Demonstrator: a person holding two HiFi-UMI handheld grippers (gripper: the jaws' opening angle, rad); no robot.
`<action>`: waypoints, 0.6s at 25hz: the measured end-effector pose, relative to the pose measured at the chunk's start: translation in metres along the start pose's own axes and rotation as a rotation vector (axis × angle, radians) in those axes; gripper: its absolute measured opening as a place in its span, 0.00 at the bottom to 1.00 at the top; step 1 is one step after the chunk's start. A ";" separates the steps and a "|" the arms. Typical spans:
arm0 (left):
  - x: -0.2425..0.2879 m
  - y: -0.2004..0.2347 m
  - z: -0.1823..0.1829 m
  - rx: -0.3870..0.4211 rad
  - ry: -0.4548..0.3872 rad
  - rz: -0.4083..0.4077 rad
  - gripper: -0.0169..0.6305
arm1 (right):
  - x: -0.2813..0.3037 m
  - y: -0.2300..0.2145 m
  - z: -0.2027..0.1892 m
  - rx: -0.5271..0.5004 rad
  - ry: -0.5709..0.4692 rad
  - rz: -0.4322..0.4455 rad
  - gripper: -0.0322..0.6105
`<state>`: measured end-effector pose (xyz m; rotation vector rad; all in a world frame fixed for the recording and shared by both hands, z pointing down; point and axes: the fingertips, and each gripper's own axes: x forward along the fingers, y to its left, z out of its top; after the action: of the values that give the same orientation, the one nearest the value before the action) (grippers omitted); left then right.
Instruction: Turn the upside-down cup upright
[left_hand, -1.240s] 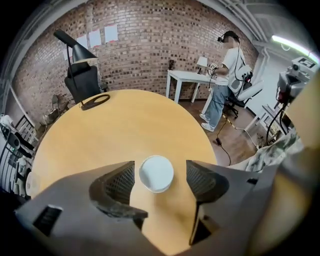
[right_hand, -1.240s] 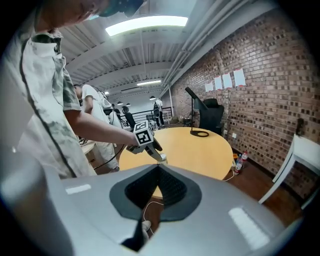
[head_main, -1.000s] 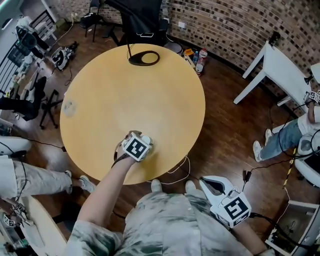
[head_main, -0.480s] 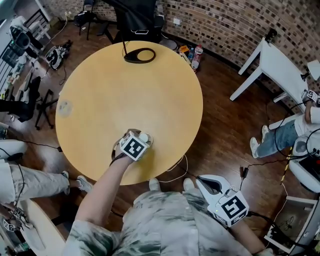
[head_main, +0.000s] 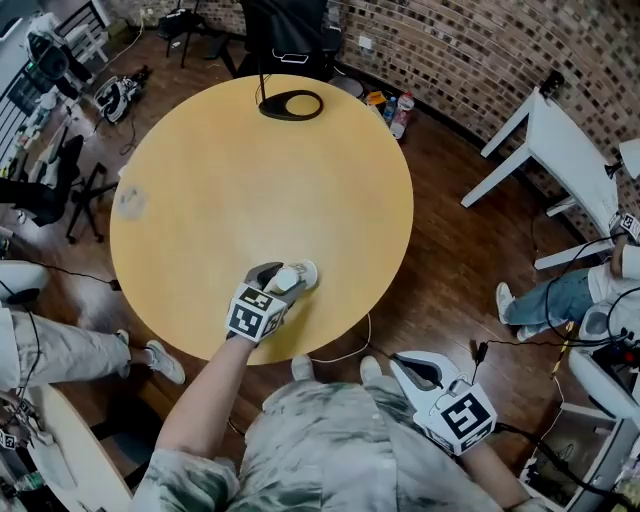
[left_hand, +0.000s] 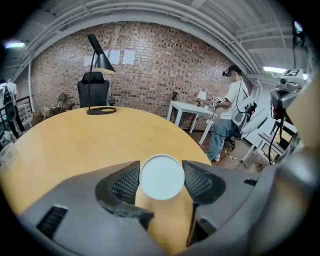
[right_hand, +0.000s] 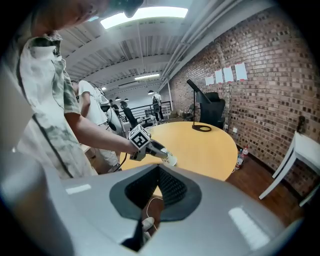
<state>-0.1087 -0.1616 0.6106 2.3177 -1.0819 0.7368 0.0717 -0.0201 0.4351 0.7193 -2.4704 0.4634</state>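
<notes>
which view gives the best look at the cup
The left gripper view: the cup fills the centre, white base facing the camera, tan wall between the jaws, which have just closed on it. The head view shows it small and partly hidden; the right gripper view, tiny and distant.

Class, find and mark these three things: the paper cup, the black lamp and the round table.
paper cup (left_hand: 161, 177), left gripper view, on its white flat bottom.
black lamp (left_hand: 103, 64), left gripper view, on its shade.
round table (head_main: 250, 190), head view, on its bare top.
</notes>
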 end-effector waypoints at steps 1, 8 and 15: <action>-0.001 0.001 -0.002 -0.005 -0.014 0.002 0.44 | 0.001 0.001 0.000 -0.004 0.002 0.003 0.05; -0.012 0.003 -0.013 -0.017 -0.050 -0.018 0.44 | 0.008 0.011 0.006 -0.022 0.018 0.018 0.05; -0.016 0.004 -0.024 0.001 -0.028 -0.043 0.44 | 0.013 0.015 0.006 -0.025 0.021 0.027 0.05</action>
<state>-0.1274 -0.1400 0.6189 2.3518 -1.0406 0.6906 0.0516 -0.0162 0.4351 0.6688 -2.4647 0.4464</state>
